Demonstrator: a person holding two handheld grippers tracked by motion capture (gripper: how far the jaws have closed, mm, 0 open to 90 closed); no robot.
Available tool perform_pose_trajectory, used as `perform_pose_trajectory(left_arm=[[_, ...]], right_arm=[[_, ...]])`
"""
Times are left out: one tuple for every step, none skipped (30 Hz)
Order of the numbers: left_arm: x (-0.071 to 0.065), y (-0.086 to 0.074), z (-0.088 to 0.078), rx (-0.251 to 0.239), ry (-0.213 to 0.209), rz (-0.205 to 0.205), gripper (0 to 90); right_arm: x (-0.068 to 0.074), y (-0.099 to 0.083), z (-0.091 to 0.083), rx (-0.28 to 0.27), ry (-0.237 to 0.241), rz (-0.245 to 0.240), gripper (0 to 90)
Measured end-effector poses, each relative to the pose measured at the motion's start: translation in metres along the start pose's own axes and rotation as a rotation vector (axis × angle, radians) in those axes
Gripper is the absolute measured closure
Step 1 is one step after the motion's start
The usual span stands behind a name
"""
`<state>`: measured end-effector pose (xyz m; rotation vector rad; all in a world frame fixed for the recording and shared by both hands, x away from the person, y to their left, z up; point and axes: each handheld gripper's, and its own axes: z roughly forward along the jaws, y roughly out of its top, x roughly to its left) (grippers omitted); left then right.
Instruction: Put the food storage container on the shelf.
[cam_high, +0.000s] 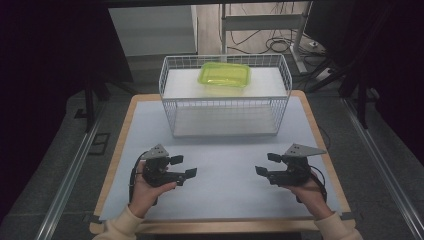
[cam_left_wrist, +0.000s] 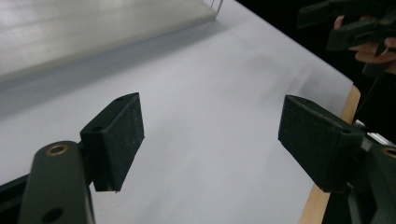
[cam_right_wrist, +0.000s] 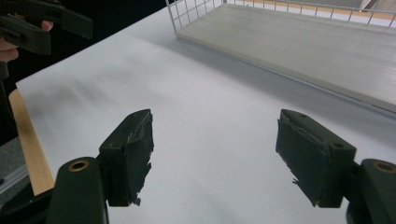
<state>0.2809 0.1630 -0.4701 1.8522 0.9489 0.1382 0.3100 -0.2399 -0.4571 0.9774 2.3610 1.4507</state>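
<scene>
A green lidded plastic box (cam_high: 225, 76) sits on the top shelf of a white wire rack (cam_high: 225, 95) at the back of the table. My left gripper (cam_high: 183, 166) hovers over the white mat at the front left, held in a hand, open with nothing between its pads (cam_left_wrist: 116, 140). Opposite it at the front right, my right gripper (cam_high: 267, 164) is open too, jaws pointing toward the left one, pads (cam_right_wrist: 130, 156) empty. Both stand well short of the rack.
The rack has a lower white shelf (cam_high: 225, 122) near the mat. A white mat (cam_high: 225, 185) covers the wooden table (cam_high: 117, 165). Metal rails run along the floor on both sides; cables and a frame lie behind the table.
</scene>
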Motion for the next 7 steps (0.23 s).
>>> perform_pose_trajectory(left_arm=[[0.0001,-0.0005,0.0003,-0.003,-0.002,-0.001,22.3],[0.0004,-0.0005,0.0,-0.005,-0.008,0.001,22.7],[0.0004,-0.0005,0.0,-0.005,-0.008,0.001,22.8],[0.0005,-0.0006,-0.0005,-0.004,-0.01,0.003,22.8],[0.0005,-0.0011,-0.0013,-0.007,-0.006,0.005,22.8],[0.0007,-0.0031,-0.0018,-0.007,-0.001,-0.001,22.8],[0.0007,-0.0031,-0.0018,-0.007,-0.001,-0.001,22.9]], right_arm=[[0.0006,-0.0003,0.0001,0.001,-0.002,-0.007,27.1],[0.0019,-0.0004,-0.0004,-0.005,-0.002,-0.012,26.8],[0.0034,-0.0007,-0.0013,-0.012,-0.006,-0.023,25.9],[0.0034,-0.0007,-0.0013,-0.012,-0.006,-0.023,25.9],[0.0047,-0.0012,-0.0022,-0.018,-0.013,-0.037,24.3],[0.0056,-0.0046,-0.0025,-0.036,-0.036,-0.06,20.9],[0.005,-0.0074,-0.0017,-0.037,-0.051,-0.068,19.7]])
